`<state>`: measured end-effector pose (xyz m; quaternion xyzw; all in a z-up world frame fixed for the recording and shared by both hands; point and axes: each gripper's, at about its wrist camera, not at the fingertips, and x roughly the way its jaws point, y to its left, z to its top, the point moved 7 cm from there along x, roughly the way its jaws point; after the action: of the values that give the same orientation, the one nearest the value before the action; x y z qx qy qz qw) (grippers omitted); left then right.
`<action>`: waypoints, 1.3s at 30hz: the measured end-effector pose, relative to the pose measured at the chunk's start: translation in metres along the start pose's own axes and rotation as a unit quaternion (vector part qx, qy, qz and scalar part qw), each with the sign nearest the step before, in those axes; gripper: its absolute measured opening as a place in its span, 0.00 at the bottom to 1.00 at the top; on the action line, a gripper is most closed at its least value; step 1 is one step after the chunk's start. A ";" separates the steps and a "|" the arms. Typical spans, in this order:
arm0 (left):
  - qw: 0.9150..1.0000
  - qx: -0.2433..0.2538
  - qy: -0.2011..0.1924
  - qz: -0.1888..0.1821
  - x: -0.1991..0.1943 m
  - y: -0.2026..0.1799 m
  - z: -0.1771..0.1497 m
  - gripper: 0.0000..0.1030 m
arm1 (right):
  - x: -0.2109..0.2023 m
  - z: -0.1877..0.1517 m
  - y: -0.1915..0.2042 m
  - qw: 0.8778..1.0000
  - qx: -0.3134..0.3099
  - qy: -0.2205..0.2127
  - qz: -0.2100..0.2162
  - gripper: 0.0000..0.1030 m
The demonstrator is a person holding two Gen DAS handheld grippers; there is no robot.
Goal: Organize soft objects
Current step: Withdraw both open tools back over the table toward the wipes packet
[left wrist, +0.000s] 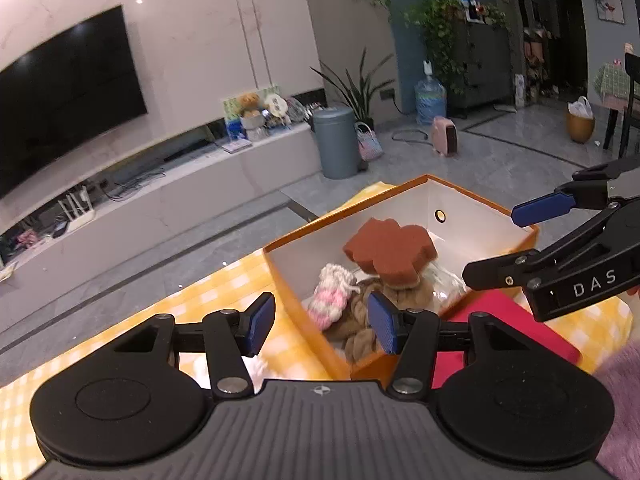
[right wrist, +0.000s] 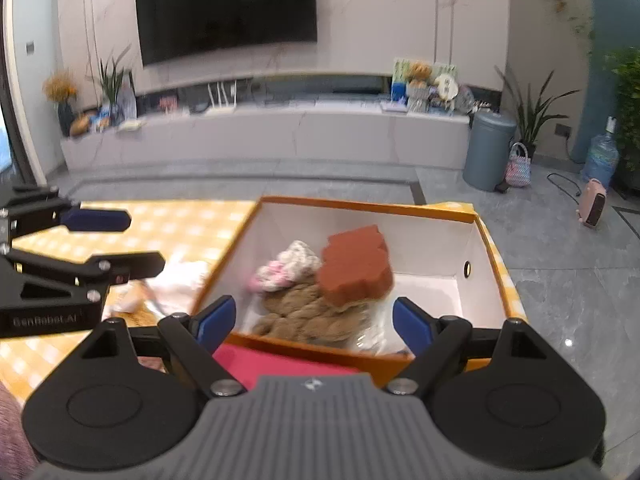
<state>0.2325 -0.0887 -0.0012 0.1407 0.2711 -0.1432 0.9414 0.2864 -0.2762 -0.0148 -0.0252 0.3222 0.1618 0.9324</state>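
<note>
An orange box (left wrist: 404,190) with a white inside stands on a yellow checked cloth (left wrist: 224,292). In it lie a brown flower-shaped sponge (left wrist: 390,250), a pink and white knitted piece (left wrist: 334,296) and a tan knitted piece (left wrist: 360,320). The box (right wrist: 360,206), sponge (right wrist: 356,266), pink piece (right wrist: 284,268) and tan piece (right wrist: 308,312) also show in the right wrist view. My left gripper (left wrist: 322,326) is open and empty at the box's near left wall. My right gripper (right wrist: 314,322) is open and empty over the box's near edge; it also shows in the left wrist view (left wrist: 504,240).
A red flat object (left wrist: 508,328) lies beside the box. A white soft item (right wrist: 180,280) lies on the cloth left of the box. A pink fuzzy thing (left wrist: 624,400) is at the near right. The floor (left wrist: 500,152), a grey bin (left wrist: 336,142) and a TV unit (right wrist: 260,136) lie beyond.
</note>
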 end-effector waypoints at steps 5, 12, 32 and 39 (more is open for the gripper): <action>0.999 -0.041 -0.015 0.009 -0.036 0.001 -0.034 0.61 | -0.036 -0.030 0.034 0.998 0.027 -0.049 -0.004 0.82; 0.997 -0.071 0.000 0.032 -0.061 0.008 -0.091 0.61 | -0.051 -0.080 0.074 0.994 0.081 -0.058 -0.034 0.82; 0.962 -0.261 0.084 0.010 -0.063 0.064 -0.193 0.61 | 0.006 -0.153 0.171 0.999 -0.022 0.027 0.003 0.67; 0.954 -0.286 0.089 0.002 -0.050 0.078 -0.194 0.61 | 0.036 -0.147 0.190 0.997 -0.058 0.048 0.020 0.61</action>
<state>0.1276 0.0596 -0.1168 -0.1216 0.3832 -0.0446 0.9146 0.1658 -0.1086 -0.1426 -0.0805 0.3573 0.1977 0.9093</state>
